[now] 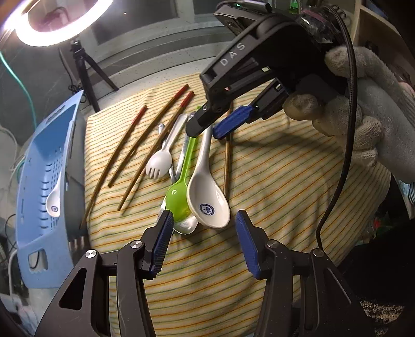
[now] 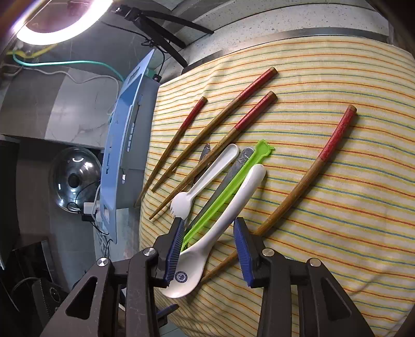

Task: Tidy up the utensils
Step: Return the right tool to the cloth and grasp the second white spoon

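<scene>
A pile of utensils lies on the striped cloth (image 1: 285, 181): a white ceramic spoon (image 1: 207, 199), a green plastic spoon (image 1: 179, 197), a metal spoon (image 1: 186, 225) under them, and a white spork (image 1: 159, 163). Several red-tipped chopsticks (image 1: 153, 129) lie beside them. My left gripper (image 1: 205, 225) is open, just short of the spoon bowls. My right gripper (image 1: 211, 129) is open, its jaws standing on either side of the white spoon's handle (image 2: 233, 202). In the right wrist view the right gripper (image 2: 210, 233) frames that handle, with the green spoon (image 2: 228, 189) beside it.
A blue perforated basket (image 1: 44, 181) stands at the cloth's left edge with a white ceramic spoon (image 1: 53, 202) in it. One chopstick (image 2: 311, 181) lies apart on the right. A ring light (image 1: 59, 23) on a tripod stands behind. A glass lid (image 2: 75, 178) sits below left.
</scene>
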Motion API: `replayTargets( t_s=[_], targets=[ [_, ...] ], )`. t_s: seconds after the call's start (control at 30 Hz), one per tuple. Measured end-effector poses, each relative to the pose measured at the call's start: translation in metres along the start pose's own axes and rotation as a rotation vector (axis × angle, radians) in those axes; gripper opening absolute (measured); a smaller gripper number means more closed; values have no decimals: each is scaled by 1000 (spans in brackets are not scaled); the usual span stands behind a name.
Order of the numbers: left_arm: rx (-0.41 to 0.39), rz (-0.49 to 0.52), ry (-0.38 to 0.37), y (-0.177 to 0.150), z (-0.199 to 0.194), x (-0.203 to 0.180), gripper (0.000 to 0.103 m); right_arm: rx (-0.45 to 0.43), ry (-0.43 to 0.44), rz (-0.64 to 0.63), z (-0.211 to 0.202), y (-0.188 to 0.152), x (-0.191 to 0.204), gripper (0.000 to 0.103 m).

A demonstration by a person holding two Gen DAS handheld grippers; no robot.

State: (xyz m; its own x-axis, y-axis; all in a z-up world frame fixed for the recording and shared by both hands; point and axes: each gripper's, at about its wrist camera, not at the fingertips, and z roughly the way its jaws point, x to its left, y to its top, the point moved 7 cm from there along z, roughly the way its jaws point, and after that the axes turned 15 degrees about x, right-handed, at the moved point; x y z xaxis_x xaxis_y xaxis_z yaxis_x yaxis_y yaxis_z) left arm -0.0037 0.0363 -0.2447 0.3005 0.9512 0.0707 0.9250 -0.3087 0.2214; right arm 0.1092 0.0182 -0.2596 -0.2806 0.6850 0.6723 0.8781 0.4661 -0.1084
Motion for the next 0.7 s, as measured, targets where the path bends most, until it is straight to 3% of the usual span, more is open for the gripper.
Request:
replayTargets(
  t_s=[0.33, 0.47, 0.7],
  targets=[
    [10, 23, -12, 2, 15, 3, 48, -22, 4, 46, 9, 6, -2, 26],
    [-3, 10, -18, 2, 14, 6, 38, -22, -1, 60, 12, 6, -3, 17],
    [-14, -18, -60, 1, 14, 9, 38, -15, 0, 63, 12, 4, -2, 12]
  ],
)
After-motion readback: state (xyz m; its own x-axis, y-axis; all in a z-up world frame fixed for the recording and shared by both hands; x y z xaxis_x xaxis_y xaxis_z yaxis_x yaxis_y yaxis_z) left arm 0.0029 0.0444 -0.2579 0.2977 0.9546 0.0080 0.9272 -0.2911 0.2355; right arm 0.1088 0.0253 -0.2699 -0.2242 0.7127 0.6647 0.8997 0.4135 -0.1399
